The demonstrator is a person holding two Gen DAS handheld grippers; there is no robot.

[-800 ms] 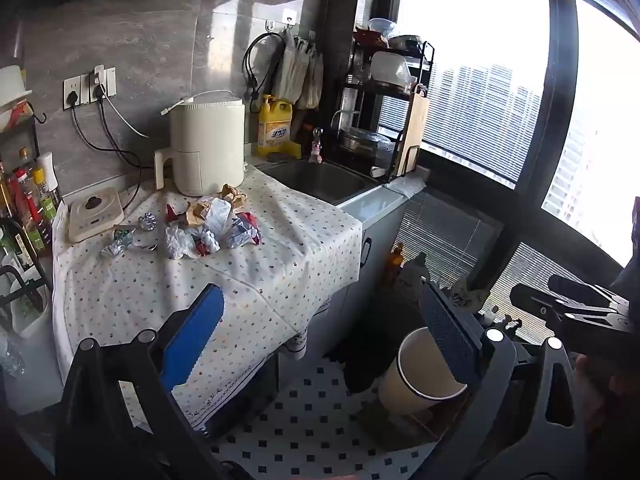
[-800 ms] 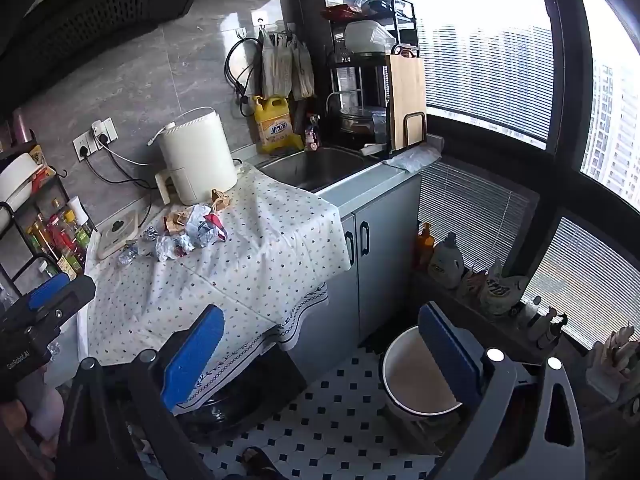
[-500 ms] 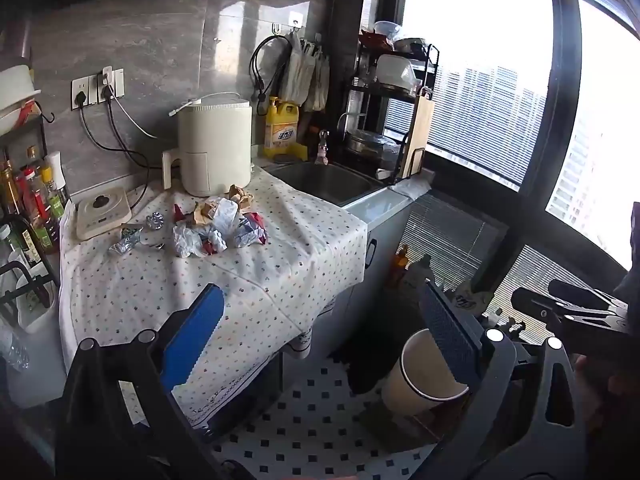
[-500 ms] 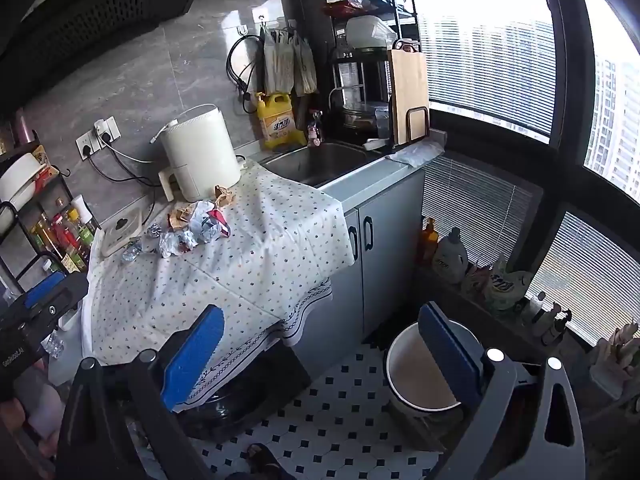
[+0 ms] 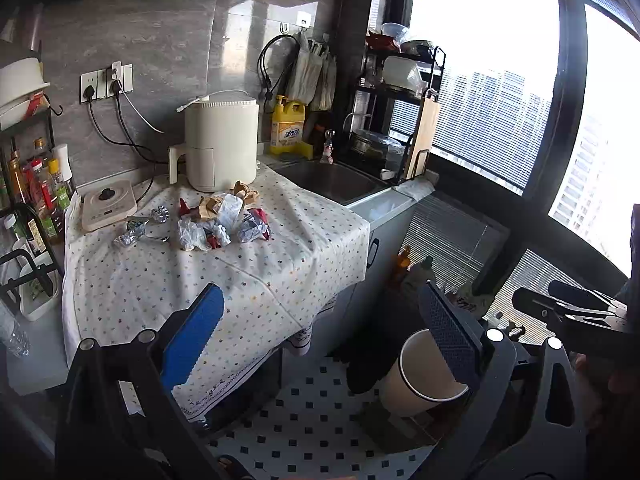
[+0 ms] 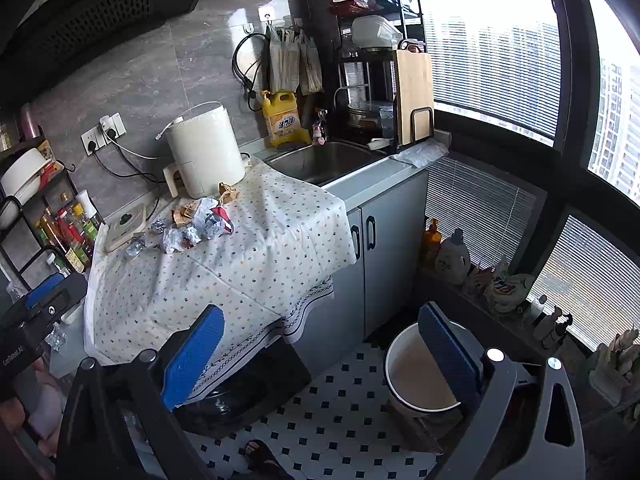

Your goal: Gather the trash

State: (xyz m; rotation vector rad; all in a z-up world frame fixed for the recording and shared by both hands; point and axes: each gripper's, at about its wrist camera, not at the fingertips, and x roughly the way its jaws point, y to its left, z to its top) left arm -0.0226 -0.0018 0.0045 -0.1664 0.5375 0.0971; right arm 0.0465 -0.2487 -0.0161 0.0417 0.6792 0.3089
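Spice bottles at worktop point(image 5: 120, 280) left edge, labels unreadable; trash pile point(image 5: 216, 220) mid-cloth before white appliance point(image 5: 220, 144), yellow jug point(image 5: 288, 126) print illegible, bucket point(image 6: 416, 372) on open floor right; left tongs point(image 5: 320, 336), right tongs point(image 6: 320, 348) released, empty.

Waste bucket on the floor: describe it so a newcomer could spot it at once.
Start at the counter draped in a dotted tablecloth, then drop to the tiled floor beside the grey cabinet doors. The waste bucket stands there, round, white-rimmed, open-topped and empty, unlike the capped bottles along the window ledge.
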